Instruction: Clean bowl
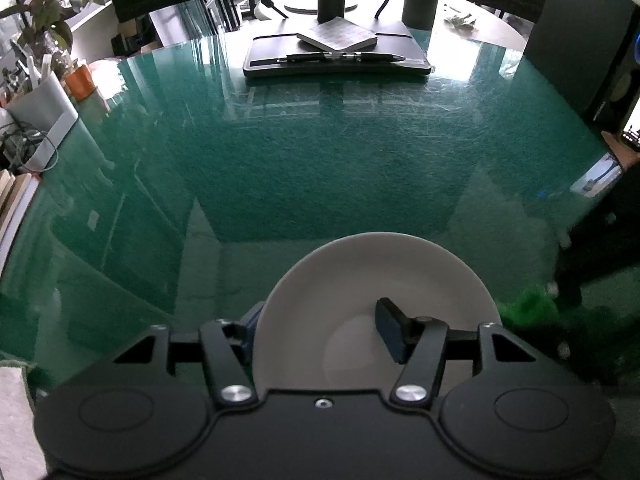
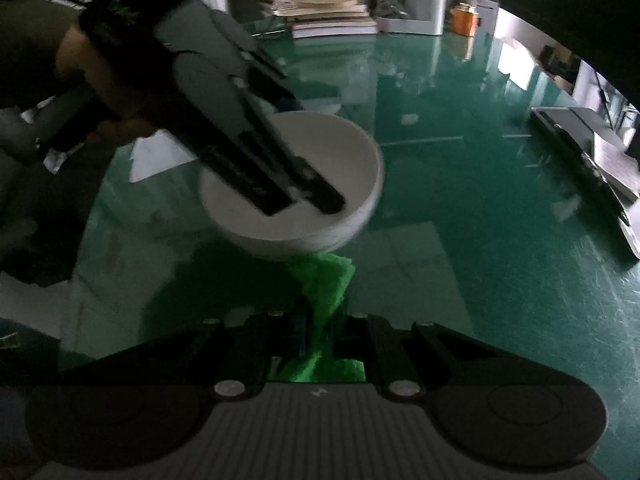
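Note:
A white bowl (image 1: 380, 280) is held over the green glass table. My left gripper (image 1: 320, 324) straddles its left wall, with one pad (image 1: 390, 330) inside and the other finger (image 1: 248, 328) outside against the rim. In the right wrist view the same bowl (image 2: 352, 160) looks tilted, and the left gripper (image 2: 304, 200) comes in from the upper left. My right gripper (image 2: 322, 320) is shut on a bright green sponge (image 2: 324, 280). The sponge's far end reaches the bowl's near underside. That green sponge (image 1: 528, 308) also shows just right of the bowl.
A black folder (image 1: 336, 60) with pens and a notepad lies at the table's far side, under a monitor stand. Plants and an orange pot (image 1: 80, 80) crowd the left edge. Stacked books (image 2: 328, 16) sit beyond the bowl. A person's hand (image 2: 92, 80) holds the left gripper.

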`<state>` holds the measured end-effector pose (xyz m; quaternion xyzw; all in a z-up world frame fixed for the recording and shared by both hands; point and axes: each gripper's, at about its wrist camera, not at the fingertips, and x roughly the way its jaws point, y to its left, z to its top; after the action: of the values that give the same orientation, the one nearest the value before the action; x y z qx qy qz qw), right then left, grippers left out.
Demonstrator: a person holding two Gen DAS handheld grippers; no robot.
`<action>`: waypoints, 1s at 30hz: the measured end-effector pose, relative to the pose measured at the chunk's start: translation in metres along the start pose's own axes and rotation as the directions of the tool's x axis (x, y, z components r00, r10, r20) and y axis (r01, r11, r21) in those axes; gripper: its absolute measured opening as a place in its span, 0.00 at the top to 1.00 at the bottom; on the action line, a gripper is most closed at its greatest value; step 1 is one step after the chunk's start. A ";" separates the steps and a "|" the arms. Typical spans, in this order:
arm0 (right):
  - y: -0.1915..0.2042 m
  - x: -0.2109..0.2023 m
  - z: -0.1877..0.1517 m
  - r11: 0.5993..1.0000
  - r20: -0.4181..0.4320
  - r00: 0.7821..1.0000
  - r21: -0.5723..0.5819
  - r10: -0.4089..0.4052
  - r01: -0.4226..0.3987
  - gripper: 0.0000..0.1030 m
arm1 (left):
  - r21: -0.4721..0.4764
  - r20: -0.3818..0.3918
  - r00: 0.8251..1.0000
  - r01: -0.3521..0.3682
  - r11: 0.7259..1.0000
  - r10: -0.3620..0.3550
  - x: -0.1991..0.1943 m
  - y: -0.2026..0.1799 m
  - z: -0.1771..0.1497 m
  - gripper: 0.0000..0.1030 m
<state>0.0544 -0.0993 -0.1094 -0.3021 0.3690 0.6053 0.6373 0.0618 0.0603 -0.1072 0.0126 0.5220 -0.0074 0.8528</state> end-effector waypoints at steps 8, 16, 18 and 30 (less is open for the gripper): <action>0.016 0.008 0.009 0.998 0.000 0.999 0.052 -0.033 0.033 0.91 | 0.015 0.005 1.000 0.029 0.999 -0.030 0.000 0.001 -0.001 0.42; 0.042 0.008 0.019 0.991 -0.015 0.996 0.098 -0.085 0.086 0.90 | 0.068 0.003 0.995 0.099 0.993 -0.099 0.001 0.003 -0.006 0.34; 0.049 0.009 0.023 0.991 -0.018 0.995 0.095 -0.098 0.099 0.91 | 0.107 -0.008 0.992 0.126 0.986 -0.126 0.000 0.003 -0.008 0.32; 0.057 0.010 0.015 0.953 -0.093 0.952 -0.108 -0.292 0.282 0.90 | 0.288 -0.062 0.965 0.263 0.921 -0.256 -0.003 0.005 -0.018 0.30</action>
<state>-0.0008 -0.0770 -0.1061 -0.4143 0.3264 0.5053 0.6830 0.0446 0.0655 -0.1122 0.0701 0.5219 -0.1976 0.8268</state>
